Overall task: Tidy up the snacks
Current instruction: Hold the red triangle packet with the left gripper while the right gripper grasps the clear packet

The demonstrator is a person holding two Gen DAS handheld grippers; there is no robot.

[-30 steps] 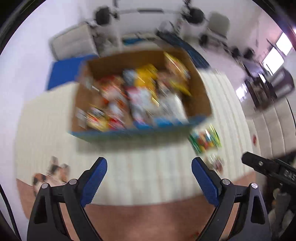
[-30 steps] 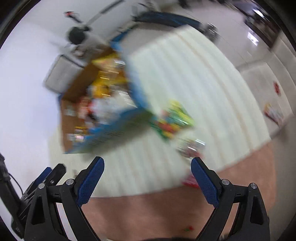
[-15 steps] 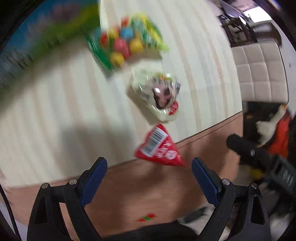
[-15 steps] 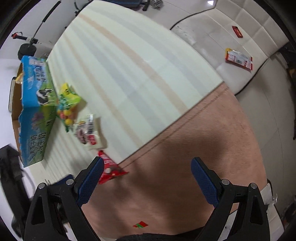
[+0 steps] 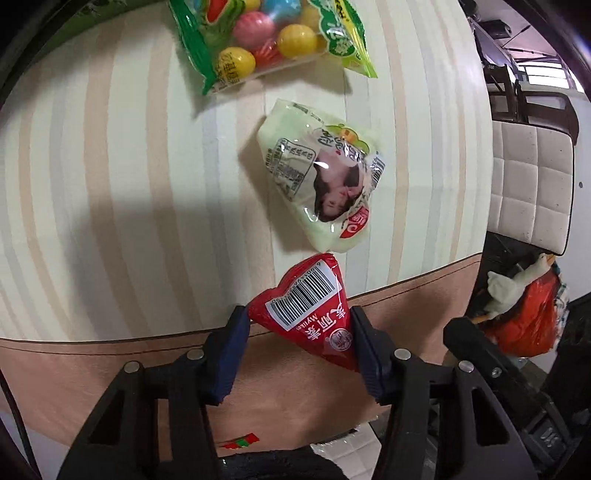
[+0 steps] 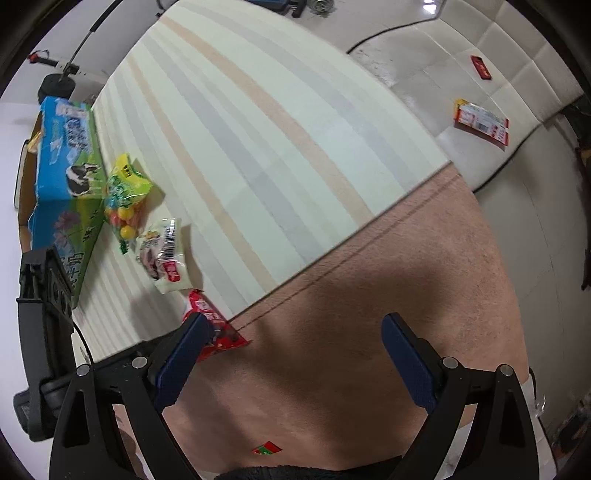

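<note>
Closing the left gripper (image 5: 297,325) around the red pack (image 5: 310,306), with both blue pads already touching its two slanted sides. Pointing steeply down at it. Holding the right gripper (image 6: 295,343) wide open over the brown edge (image 6: 332,369), with nothing between its pads.

Lying right at the rim of the striped mat (image 5: 110,184), half on the stripes and half on the brown edge. Nearly touching the white pack (image 5: 325,177) with its top corner; cannot tell if really touching. Farther up, a green bag of coloured balls (image 5: 266,33). Off to the side in the right view, the blue and green box (image 6: 62,177), just beside that green bag.

Probably very light, like a little puffed pillow. Looks soft and squashy, with a shiny, crinkly skin, so likely slippery. Shaped like a triangle, so could squirt out toward the narrow tip if squeezed on the slanted sides. Best to grab across the wide, fat part near the bottom, not at the thin corner with the bar code. Squeeze gently, just enough to hold, so as not to pop the pack or crush the snack inside. Lift straight up and slowly, and mind not to drag the white pack along. Then over to the box, most likely.
</note>
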